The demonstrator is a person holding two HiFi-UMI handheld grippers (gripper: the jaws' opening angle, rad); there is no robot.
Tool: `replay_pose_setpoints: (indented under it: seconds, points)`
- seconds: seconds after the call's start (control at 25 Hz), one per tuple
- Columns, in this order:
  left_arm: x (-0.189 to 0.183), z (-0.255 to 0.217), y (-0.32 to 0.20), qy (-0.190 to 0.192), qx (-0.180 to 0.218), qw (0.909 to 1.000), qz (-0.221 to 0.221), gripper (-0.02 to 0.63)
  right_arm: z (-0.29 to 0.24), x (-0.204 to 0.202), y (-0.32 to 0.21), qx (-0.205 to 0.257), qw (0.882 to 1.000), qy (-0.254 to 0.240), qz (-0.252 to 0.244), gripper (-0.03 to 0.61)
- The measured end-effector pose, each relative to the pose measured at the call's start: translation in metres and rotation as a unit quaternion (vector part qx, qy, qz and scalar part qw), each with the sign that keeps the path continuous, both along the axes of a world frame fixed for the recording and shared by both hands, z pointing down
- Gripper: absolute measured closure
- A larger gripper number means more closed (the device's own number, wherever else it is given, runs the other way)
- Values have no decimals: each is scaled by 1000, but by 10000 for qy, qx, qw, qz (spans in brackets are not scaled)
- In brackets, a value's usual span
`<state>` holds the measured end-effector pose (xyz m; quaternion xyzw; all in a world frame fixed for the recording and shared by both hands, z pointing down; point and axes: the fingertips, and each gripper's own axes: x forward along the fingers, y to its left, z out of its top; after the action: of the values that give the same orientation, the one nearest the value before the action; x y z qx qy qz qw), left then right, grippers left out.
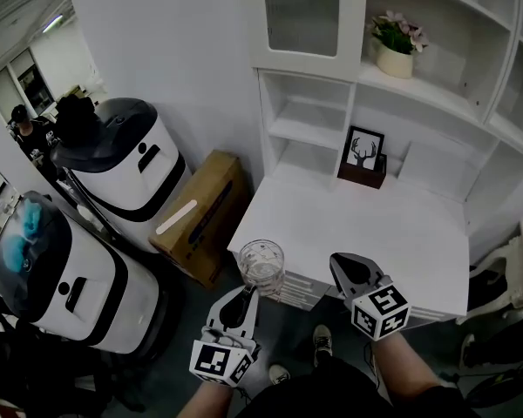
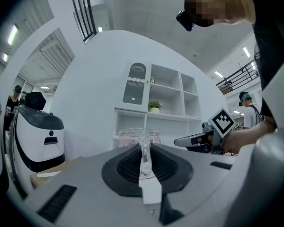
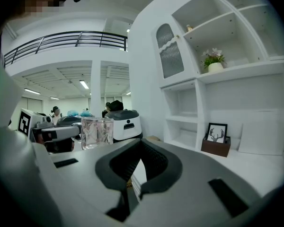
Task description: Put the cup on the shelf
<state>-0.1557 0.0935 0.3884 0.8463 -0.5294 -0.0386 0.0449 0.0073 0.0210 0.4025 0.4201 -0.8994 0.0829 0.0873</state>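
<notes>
A clear patterned glass cup [image 1: 261,266] hangs in the air just off the front left corner of the white desk [image 1: 392,233]. My left gripper [image 1: 247,294] is shut on the cup's handle from below. In the left gripper view the cup [image 2: 139,136] stands upright beyond the closed jaws of my left gripper [image 2: 145,161]. My right gripper [image 1: 343,268] hovers to the cup's right over the desk's front edge, shut and holding nothing. The right gripper view shows that gripper [image 3: 139,163], with the cup [image 3: 97,132] at its left. The white shelf unit [image 1: 309,129] rises behind the desk.
A framed deer picture [image 1: 363,157] stands at the back of the desk, and a potted flower [image 1: 395,46] sits on a higher shelf. A cardboard box [image 1: 200,216] leans at the left of the desk. Two white rounded machines [image 1: 122,168] stand further left.
</notes>
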Motion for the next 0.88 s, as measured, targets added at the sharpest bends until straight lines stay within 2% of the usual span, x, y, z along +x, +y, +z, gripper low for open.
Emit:
replay_pose_setpoints:
  seconds: [0.88]
  points:
    - [45, 16, -85, -81, -55, 9988, -478, 580, 14, 23, -95, -159, 9984, -98, -535, 575]
